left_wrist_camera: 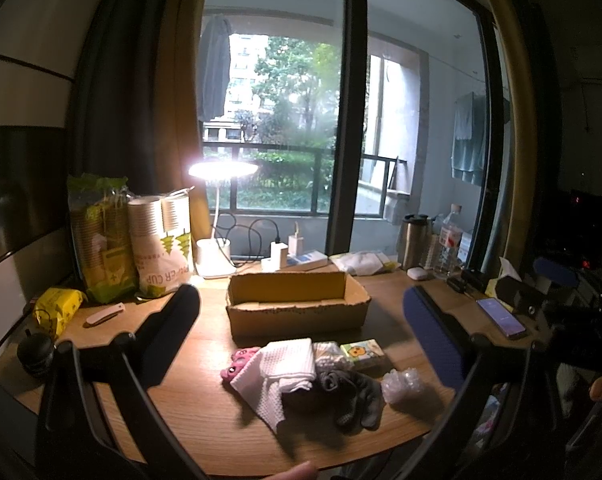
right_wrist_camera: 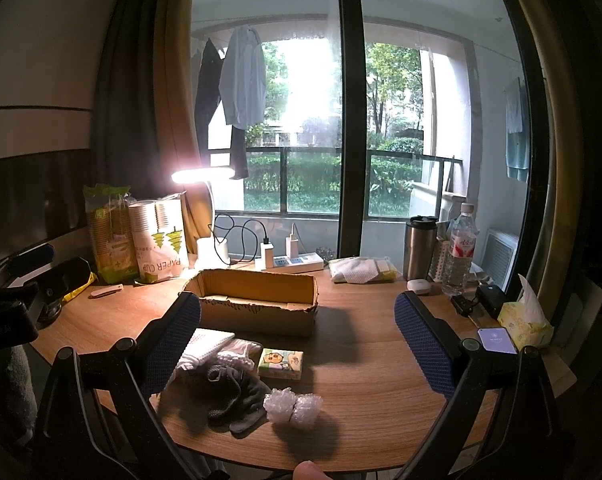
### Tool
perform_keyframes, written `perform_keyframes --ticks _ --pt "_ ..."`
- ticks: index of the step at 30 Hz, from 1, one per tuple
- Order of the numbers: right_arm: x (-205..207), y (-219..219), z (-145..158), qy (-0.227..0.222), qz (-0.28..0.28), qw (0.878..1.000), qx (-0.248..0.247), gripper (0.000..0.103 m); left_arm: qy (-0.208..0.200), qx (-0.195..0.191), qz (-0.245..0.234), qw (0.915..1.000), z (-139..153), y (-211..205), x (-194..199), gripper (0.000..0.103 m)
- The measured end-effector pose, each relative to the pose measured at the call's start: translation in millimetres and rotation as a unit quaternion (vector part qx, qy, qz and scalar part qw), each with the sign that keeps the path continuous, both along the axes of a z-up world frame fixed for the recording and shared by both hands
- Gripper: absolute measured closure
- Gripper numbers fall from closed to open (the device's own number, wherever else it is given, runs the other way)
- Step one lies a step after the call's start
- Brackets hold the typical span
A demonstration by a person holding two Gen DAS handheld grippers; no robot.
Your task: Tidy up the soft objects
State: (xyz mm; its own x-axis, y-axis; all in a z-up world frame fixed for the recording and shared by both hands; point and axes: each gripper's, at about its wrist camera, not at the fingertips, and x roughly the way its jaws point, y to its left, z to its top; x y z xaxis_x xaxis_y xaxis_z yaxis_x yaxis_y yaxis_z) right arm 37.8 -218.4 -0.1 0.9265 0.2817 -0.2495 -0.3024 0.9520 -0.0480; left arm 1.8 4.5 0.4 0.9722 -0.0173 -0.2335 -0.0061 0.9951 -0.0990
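Cardboard box (left_wrist_camera: 297, 304) at table (right_wrist_camera: 361, 360) centre, open-topped, interior bare. Soft pile just in front of it: white waffle cloth (left_wrist_camera: 279, 372), grey gloves (left_wrist_camera: 353, 398), pink plush (left_wrist_camera: 237, 362), tissue pack (right_wrist_camera: 280, 364), bubble wrap (right_wrist_camera: 293, 402). Left gripper (left_wrist_camera: 301, 312) and right gripper (right_wrist_camera: 297, 320) above table, jaws spread wide, holding nothing. Lit desk lamp (left_wrist_camera: 221, 216), paper cup sleeves (left_wrist_camera: 161, 240), power strip (right_wrist_camera: 293, 262) behind box, by balcony window.
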Motion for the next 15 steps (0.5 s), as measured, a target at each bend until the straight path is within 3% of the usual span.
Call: perform_keyframes --ticks 15 --pt "1.3 0.9 -3.4 0.005 -0.001 1.0 0.0 0.004 0.004 0.001 -0.002 1.0 -3.2 -0.9 0.6 0.0"
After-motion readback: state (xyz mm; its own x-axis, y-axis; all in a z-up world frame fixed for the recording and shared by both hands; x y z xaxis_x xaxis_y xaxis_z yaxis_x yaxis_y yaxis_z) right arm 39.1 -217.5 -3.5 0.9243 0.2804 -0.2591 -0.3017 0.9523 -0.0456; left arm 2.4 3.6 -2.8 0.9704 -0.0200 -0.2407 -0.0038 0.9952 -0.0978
